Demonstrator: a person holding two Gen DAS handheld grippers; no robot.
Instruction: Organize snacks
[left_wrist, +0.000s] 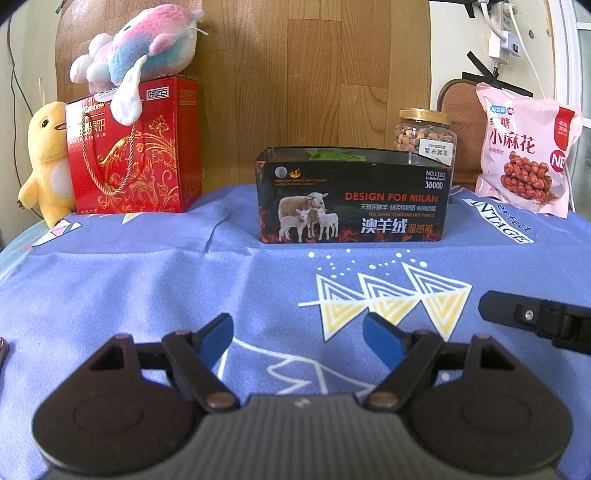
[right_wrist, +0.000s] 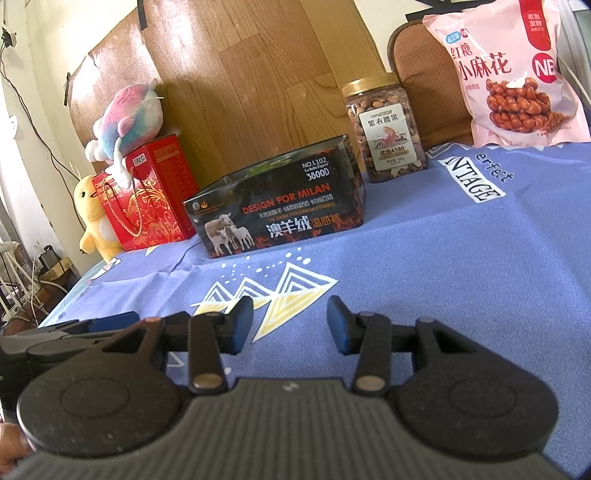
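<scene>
- Snacks: nut jar (right_wrist: 384, 129) and pink twist-snack bag (right_wrist: 513, 70) stand at the worktop (right_wrist: 443, 258) rear, outside the black tin (right_wrist: 280, 206); green item inside.
- Your left tongs (left_wrist: 297, 338) and right tongs (right_wrist: 290, 325): agape, empty; sorting largely outstanding.

Green contents (left_wrist: 334, 154) barely clear the rim of the black box (left_wrist: 352, 201), possibly a snack packet. The box hides the lower part of the nut jar (left_wrist: 424, 134) in the left wrist view. The right wrist view's top edge crops the pink snack bag (right_wrist: 509, 74). The red carton (left_wrist: 135, 147) screens the yellow chick toy's (left_wrist: 46, 155) right side.
</scene>
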